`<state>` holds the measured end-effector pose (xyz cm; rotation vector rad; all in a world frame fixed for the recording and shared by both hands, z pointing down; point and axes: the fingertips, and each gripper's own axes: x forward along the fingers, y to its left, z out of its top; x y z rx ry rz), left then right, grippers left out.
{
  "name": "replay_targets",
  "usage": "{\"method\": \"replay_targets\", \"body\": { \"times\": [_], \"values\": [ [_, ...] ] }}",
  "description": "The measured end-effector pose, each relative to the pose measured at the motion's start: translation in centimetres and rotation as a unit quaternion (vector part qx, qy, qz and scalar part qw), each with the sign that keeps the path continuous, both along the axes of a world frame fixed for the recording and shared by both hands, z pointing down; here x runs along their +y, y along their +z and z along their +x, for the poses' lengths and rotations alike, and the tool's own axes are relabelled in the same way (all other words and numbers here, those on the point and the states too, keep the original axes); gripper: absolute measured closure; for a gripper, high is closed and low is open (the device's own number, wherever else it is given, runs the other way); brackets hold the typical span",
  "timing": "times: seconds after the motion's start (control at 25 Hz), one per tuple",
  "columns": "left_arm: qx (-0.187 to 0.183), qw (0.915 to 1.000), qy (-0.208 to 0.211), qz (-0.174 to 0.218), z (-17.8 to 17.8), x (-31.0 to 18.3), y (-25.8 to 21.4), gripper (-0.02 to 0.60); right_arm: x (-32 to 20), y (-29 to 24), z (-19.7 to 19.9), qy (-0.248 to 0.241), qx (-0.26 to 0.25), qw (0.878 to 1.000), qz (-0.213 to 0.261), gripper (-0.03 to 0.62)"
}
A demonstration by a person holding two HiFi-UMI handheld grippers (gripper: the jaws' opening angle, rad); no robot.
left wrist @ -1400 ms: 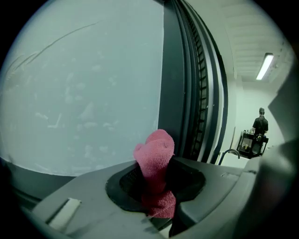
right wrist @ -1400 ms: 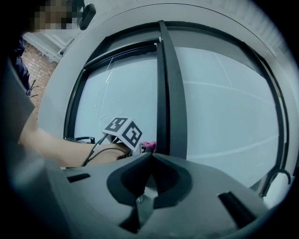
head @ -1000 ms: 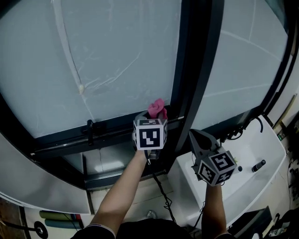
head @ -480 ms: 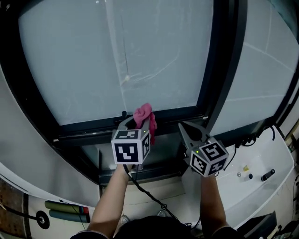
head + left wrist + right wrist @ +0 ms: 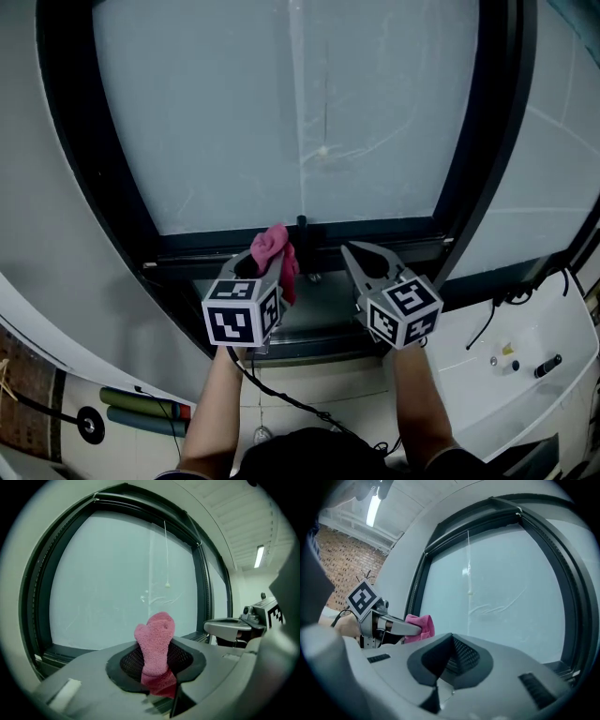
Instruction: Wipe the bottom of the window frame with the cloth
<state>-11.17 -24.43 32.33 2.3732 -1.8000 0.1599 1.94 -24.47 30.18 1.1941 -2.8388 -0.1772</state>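
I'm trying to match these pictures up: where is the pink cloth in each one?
Head view: pink cloth low, just left of centre.
Left gripper view: pink cloth low centre, pinched in the left tongs.
Right gripper view: pink cloth left of centre.
Shared landmark: white blob on the glass.

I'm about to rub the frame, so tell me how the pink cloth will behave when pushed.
Probably floppy: the pink cloth bunches and folds above the left claw. Its fuzzy, towel-like surface should drag, not slip. Likely light, since the tuft stands up unsupported.
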Motion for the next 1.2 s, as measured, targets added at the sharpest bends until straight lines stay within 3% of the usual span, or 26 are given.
{"method": "replay_targets", "body": {
  "times": [0.4, 1.2],
  "values": [
    [-0.026, 0.9996, 0.008, 0.003, -2.7, 1.1, 1.6, 0.468, 0.6, 1.9, -3.2, -0.008, -0.008, 1.000, -0.026, 0.592],
    [-0.020, 0.9991, 0.038, -0.007, -3.1, 1.0, 2.6, 0.466, 0.8, 2.0, -4.4, -0.009, -0.008, 0.999, -0.029, 0.592]
  ]
}}
